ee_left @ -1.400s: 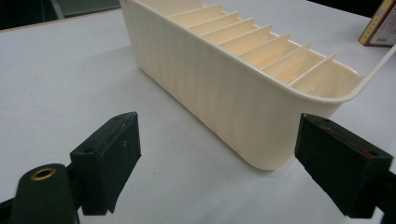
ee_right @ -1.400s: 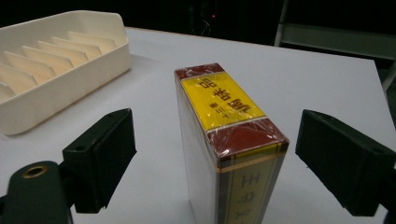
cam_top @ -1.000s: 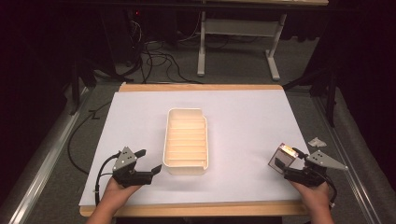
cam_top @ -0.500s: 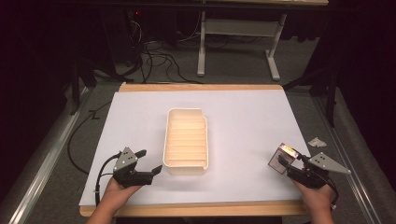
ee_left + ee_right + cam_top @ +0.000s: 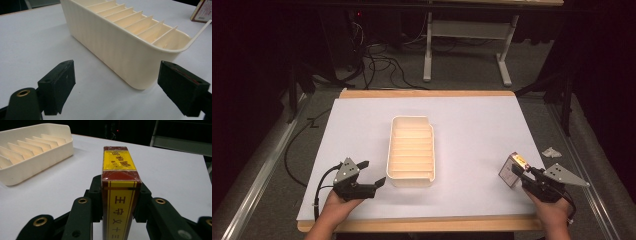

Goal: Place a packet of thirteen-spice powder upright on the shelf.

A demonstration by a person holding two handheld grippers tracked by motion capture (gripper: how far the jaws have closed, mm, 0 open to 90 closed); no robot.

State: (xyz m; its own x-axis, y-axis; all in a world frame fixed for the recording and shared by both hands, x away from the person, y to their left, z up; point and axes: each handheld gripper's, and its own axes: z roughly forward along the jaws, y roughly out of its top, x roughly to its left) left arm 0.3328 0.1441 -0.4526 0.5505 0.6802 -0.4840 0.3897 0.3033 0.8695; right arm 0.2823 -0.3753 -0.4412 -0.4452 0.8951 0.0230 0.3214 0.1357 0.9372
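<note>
right gripper (image 5: 120, 202) jaws just closed, clamped on red-yellow box (image 5: 120, 182), box upright between them. cream tray (image 5: 32, 152) off to left on white table (image 5: 170, 175), well apart

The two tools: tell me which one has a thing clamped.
The right tool, pressed on the red-and-yellow box; the left tool stands open beside the cream tray.

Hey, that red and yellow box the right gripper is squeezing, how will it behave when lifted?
The red and yellow box looks like thin wrapped card, so probably light and crushable. Its glossy film may slip. The right gripper, whose jaws have just been closing, clamps its narrow sides, so it might pivot.
</note>
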